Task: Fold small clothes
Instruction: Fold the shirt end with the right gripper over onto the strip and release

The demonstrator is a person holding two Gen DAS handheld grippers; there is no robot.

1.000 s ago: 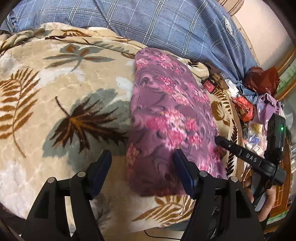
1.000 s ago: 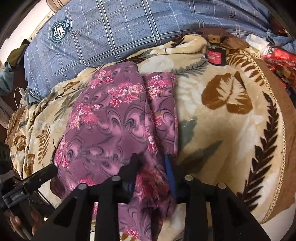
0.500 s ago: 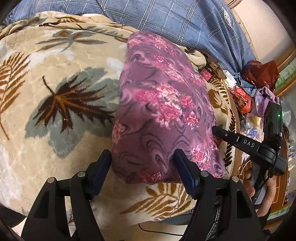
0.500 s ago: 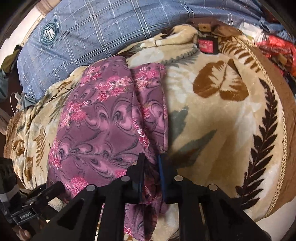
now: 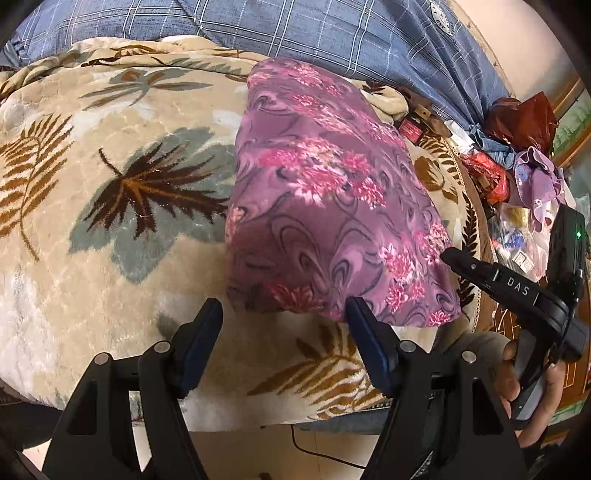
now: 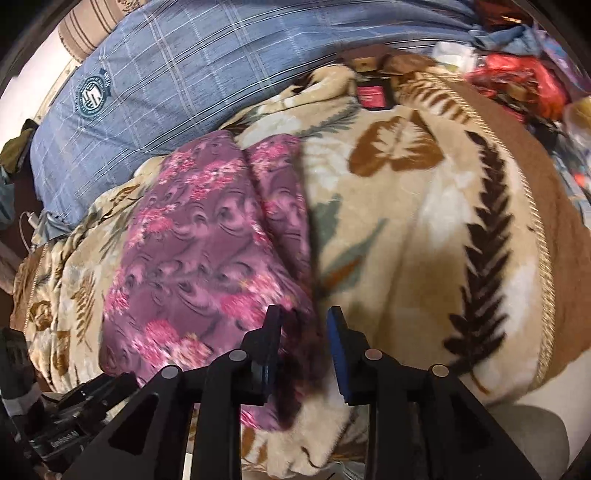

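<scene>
A purple garment with pink flowers (image 5: 325,206) lies folded lengthways on a beige leaf-print blanket (image 5: 110,166). My left gripper (image 5: 284,317) stands open just short of the garment's near edge, with only blanket between its fingers. In the right wrist view the garment (image 6: 207,251) stretches away to the left. My right gripper (image 6: 304,325) sits at its near right corner. Its jaws are opening, the cloth's dark edge lies between them, and the pads do not press on it. The right gripper's tip (image 5: 454,258) touches the garment's right side.
Blue plaid bedding (image 5: 332,29) runs along the far side. A small red box (image 6: 373,94) rests on the blanket's far edge. Bags and loose clothes (image 5: 517,166) are piled at the right. A person's hand (image 5: 524,387) holds the right gripper's handle.
The right gripper's jaws closed on the garment's near right edge, then parted again. Both grippers drew back towards the near edge of the garment.
</scene>
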